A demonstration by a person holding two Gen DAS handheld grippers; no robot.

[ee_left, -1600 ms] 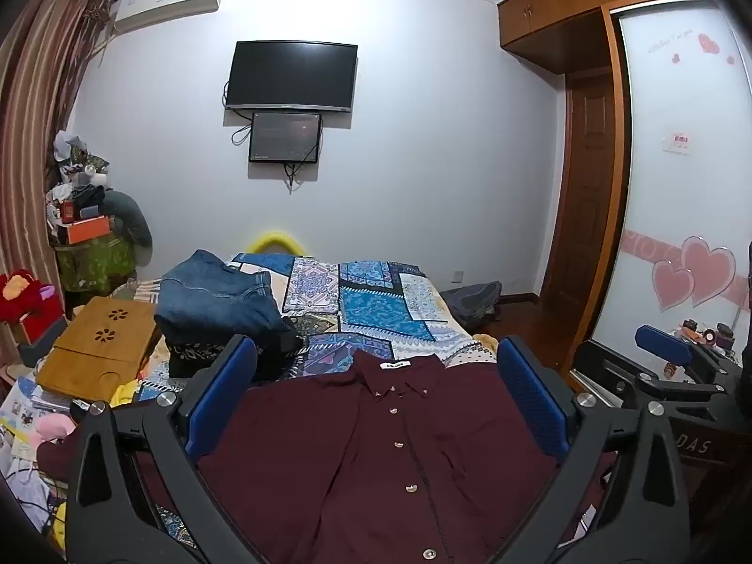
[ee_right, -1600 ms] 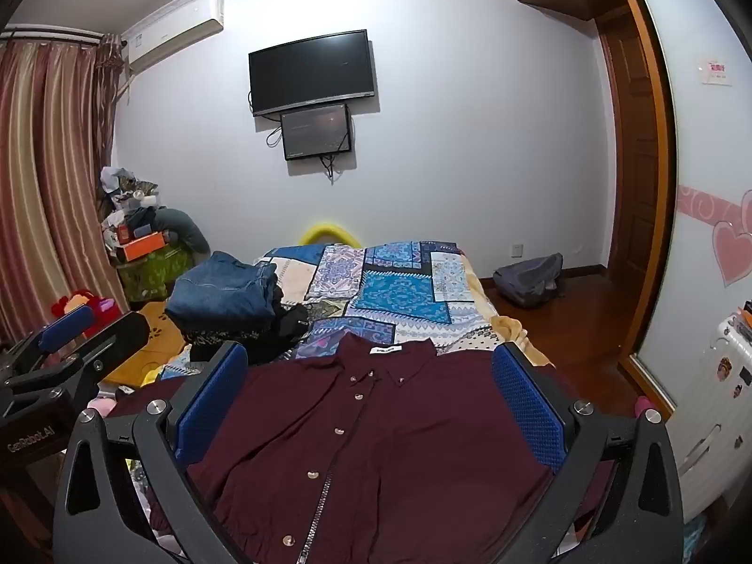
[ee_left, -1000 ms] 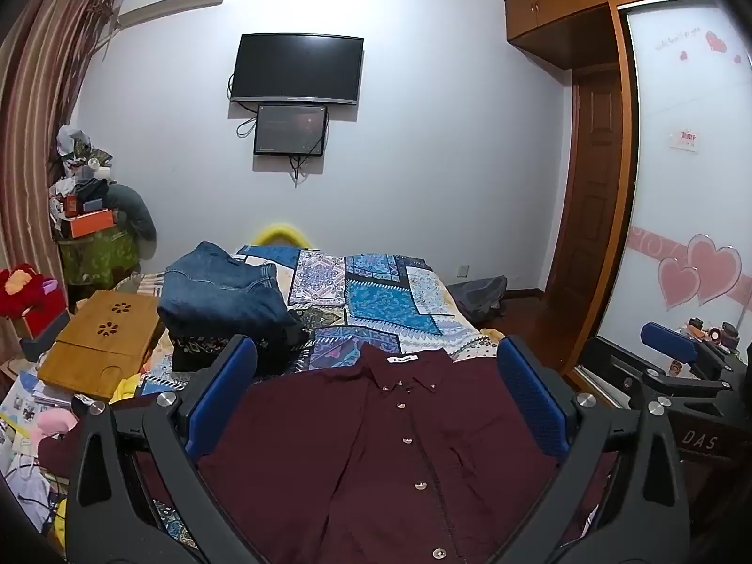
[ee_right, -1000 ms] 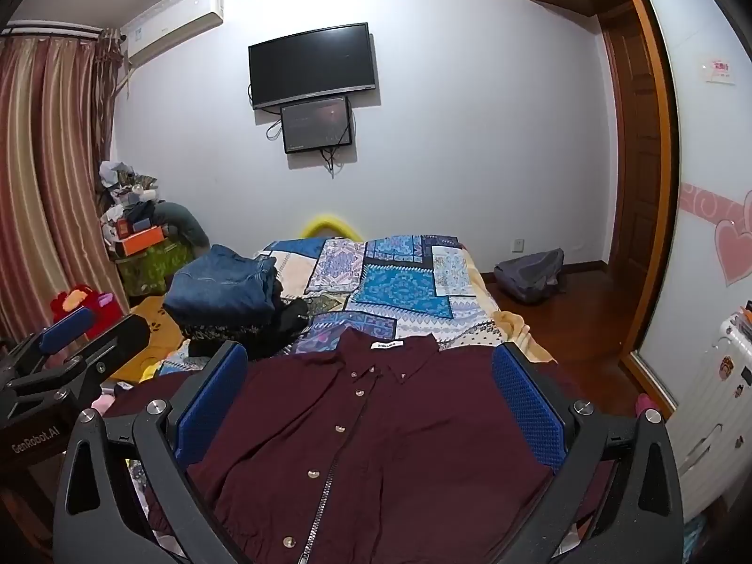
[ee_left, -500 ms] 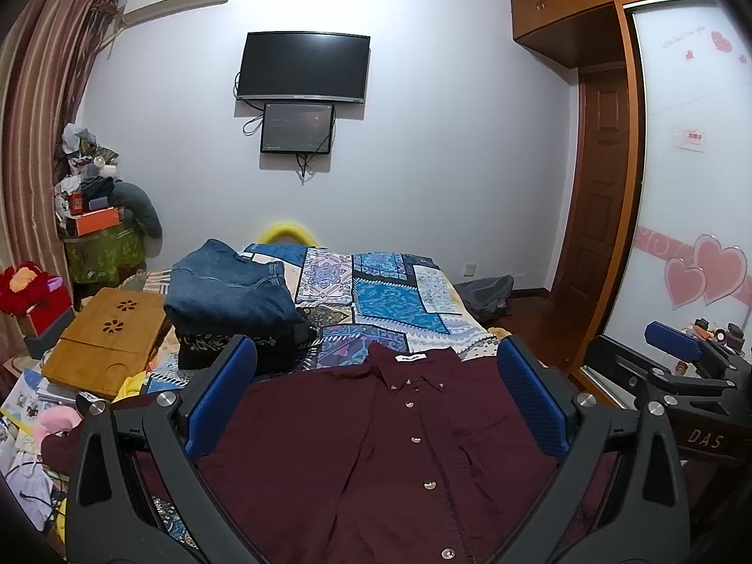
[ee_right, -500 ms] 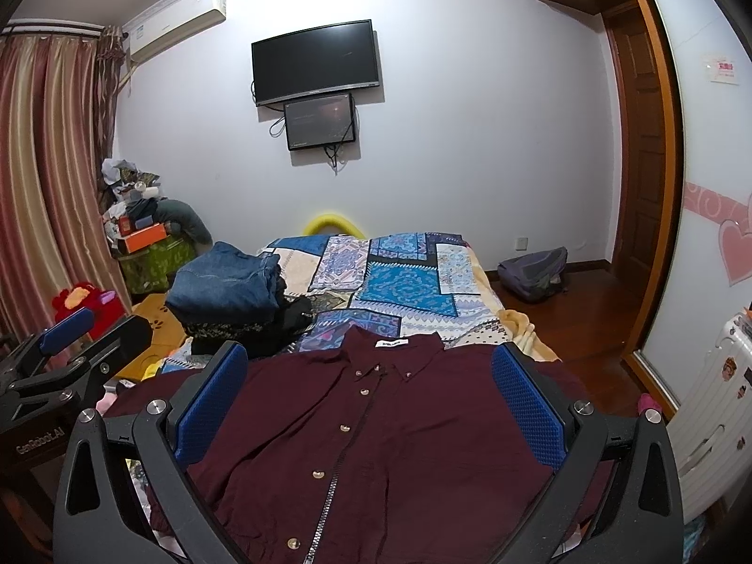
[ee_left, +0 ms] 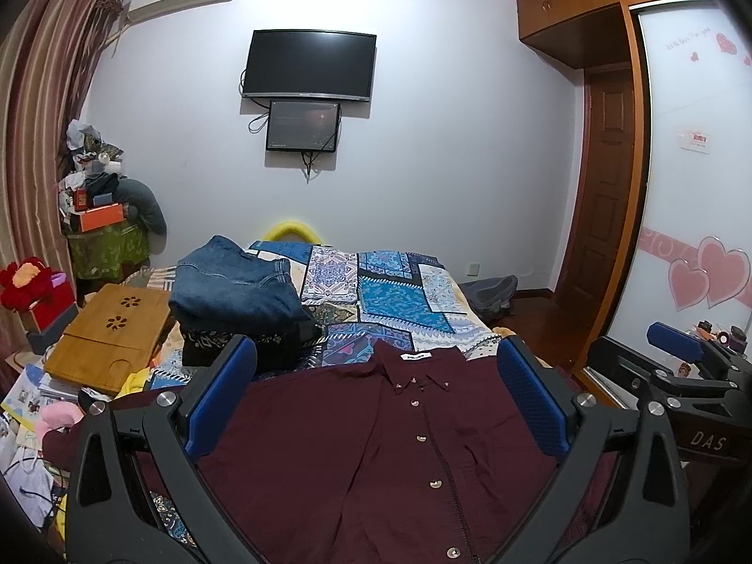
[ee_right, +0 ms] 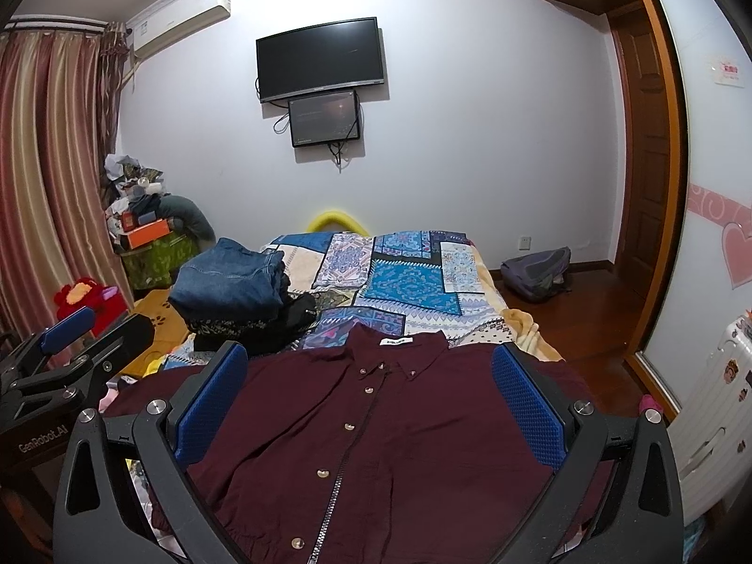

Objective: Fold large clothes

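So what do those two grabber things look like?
Both are black frames with two forked fingers, silver screws and bumpy blue pads. The left gripper has "GenRobot.AI" printed in white on its side. The right gripper shows the letters "DAS". No hands or sleeves show.

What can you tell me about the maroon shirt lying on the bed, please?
The maroon shirt is a button-front garment of thin woven-looking cloth, spread flat and front-up on the patchwork bedspread, collar toward the far wall. A white label shows inside the collar, which has small buttons at its tips. A row of pale buttons runs down the closed placket. Light wrinkles cross the body. Its sleeves run out sideways, their ends hidden. Both grippers look open, and neither is seen touching the shirt.
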